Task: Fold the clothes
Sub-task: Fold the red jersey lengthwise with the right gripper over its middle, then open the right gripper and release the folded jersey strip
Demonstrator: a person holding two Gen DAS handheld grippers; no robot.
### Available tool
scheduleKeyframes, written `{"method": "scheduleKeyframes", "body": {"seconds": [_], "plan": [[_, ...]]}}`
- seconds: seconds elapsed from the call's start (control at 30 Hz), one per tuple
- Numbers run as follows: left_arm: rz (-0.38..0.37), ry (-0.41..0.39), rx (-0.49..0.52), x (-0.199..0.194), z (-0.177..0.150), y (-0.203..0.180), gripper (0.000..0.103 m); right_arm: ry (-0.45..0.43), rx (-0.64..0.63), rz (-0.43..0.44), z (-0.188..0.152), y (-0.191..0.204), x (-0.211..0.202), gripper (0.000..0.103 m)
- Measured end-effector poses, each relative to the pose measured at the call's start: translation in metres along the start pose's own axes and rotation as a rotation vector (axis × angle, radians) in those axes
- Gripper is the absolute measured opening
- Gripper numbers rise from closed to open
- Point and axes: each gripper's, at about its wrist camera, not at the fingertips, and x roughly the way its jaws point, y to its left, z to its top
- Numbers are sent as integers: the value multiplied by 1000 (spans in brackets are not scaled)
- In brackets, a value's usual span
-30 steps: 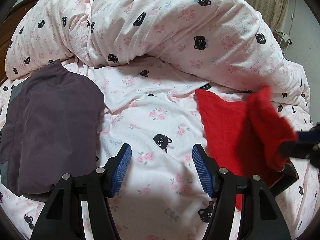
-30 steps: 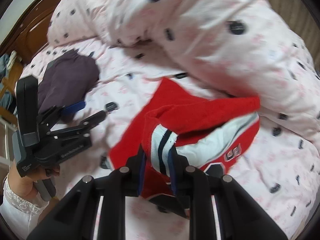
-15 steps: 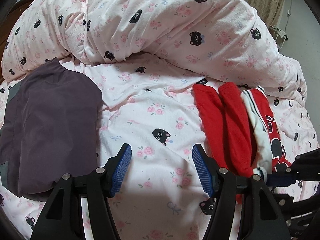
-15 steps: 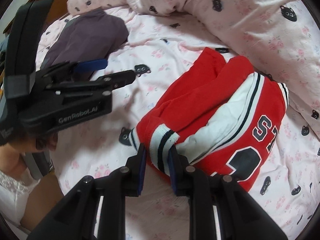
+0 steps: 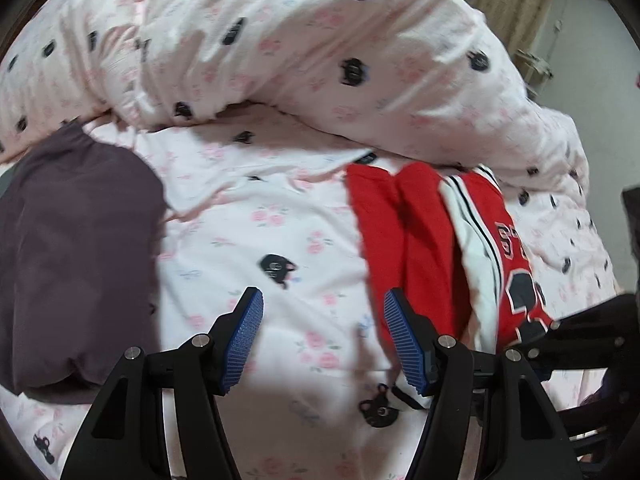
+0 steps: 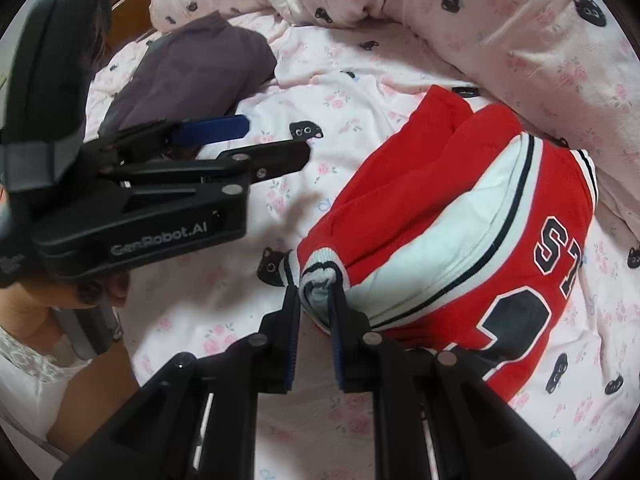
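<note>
2 grippers: right gripper point(image 6: 314, 292) closing on red jersey's point(image 6: 460, 240) cuff; left gripper point(image 5: 320, 340) half-open, empty.

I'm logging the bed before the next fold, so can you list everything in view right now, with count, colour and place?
red jersey: one, red with white panels, black stripes and black lettering, lying folded on the bed sheet, right side of both views.
purple garment: one, dark purple, folded, on the sheet at the left.
duvet: one, pink with black cat heads and roses, bunched along the far side of the bed.
bed sheet: one, same pink cat print, under both garments.
headboard: one, brown wood, far left corner.
left gripper: one, black with blue pads, open over bare sheet, holding nothing.
right gripper: one, black with blue pads, jaws closing on the jersey's ribbed cuff.
</note>
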Motion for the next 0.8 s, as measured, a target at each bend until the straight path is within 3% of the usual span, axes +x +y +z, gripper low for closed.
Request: {"method": "scheduleKeyframes", "body": {"seconds": [0.1,0.17,0.23,0.37,0.47,0.67,0.8], "plan": [[-41,4,31,2,0,-10,58,-21,-52,-14,-6,4,-7,23],[-68,-1,36,1,0,-15,58,-49,-57,-43,-14,1,-23,40],[-82,-15,45,-1,1,-19,58,-86,-36,-114,-27,-8,-42,51],[-120,-51,50,-7,4,-25,58,-127,22,-253,-52,-29,-67,51],[-175,-45,66,-7,3,-32,58,-112,72,-350,-67,-39,-63,51],[-219,-8,142,-2,-4,-54,58,-89,231,-283,-84,-57,-34,51],[-213,50,177,9,-11,-63,58,-150,369,-179,-91,-63,-31,51]]}}
